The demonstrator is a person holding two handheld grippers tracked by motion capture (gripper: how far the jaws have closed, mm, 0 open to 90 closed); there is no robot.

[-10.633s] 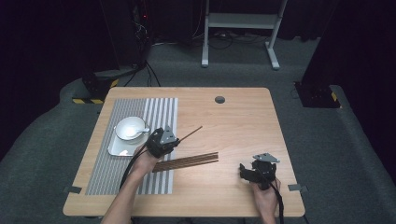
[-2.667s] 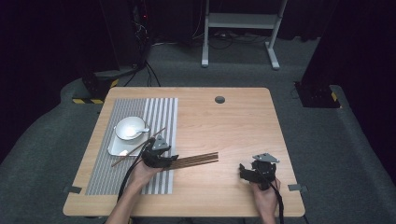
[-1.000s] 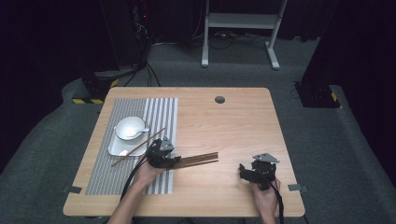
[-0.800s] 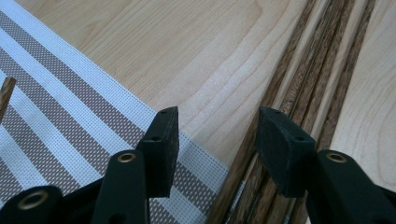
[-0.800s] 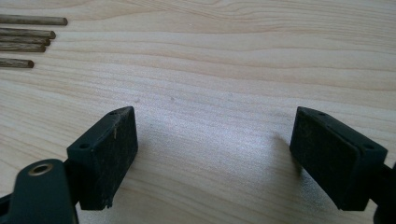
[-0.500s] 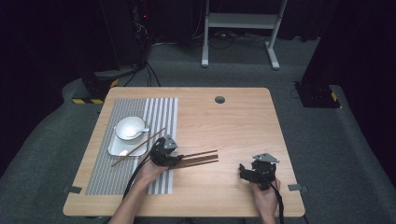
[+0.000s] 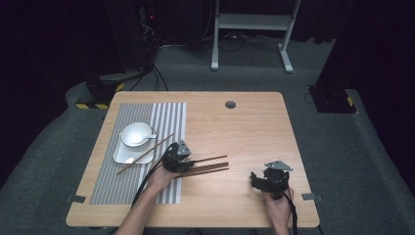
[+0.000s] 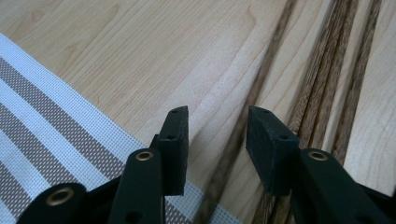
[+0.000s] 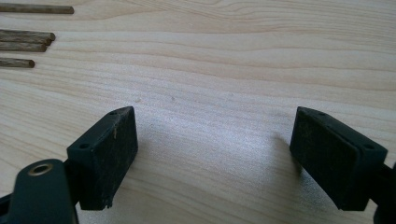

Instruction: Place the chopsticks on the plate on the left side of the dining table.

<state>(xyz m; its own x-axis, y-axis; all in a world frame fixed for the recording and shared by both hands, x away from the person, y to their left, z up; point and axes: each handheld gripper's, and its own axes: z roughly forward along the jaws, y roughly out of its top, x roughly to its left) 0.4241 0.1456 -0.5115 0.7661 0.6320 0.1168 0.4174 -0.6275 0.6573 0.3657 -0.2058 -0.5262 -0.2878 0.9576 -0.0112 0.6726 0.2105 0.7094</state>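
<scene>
A bundle of dark wooden chopsticks (image 7: 208,169) lies on the table (image 7: 244,127) near its middle. One chopstick (image 7: 211,159) lies apart from the bundle, angled a little away from it. My left gripper (image 7: 183,161) stands at that stick's left end. In the left gripper view the gripper (image 8: 217,116) is open, and the single chopstick (image 8: 261,88) runs through the gap between its jaws, with the bundle (image 8: 327,79) to the right. My right gripper (image 7: 257,180) rests open near the front right; between its wide jaws (image 9: 215,121) is bare wood.
A striped placemat (image 7: 147,117) covers the left of the table. On it sit a white bowl (image 7: 135,134) with a spoon, a white square plate (image 7: 122,155), and another chopstick (image 7: 145,154) lying slantwise across the plate. Chopstick ends (image 9: 25,39) lie left of the right gripper.
The left gripper has left one chopstick across the plate and moved right to the bundle. One chopstick now lies apart from the bundle. The right gripper has stayed still.
</scene>
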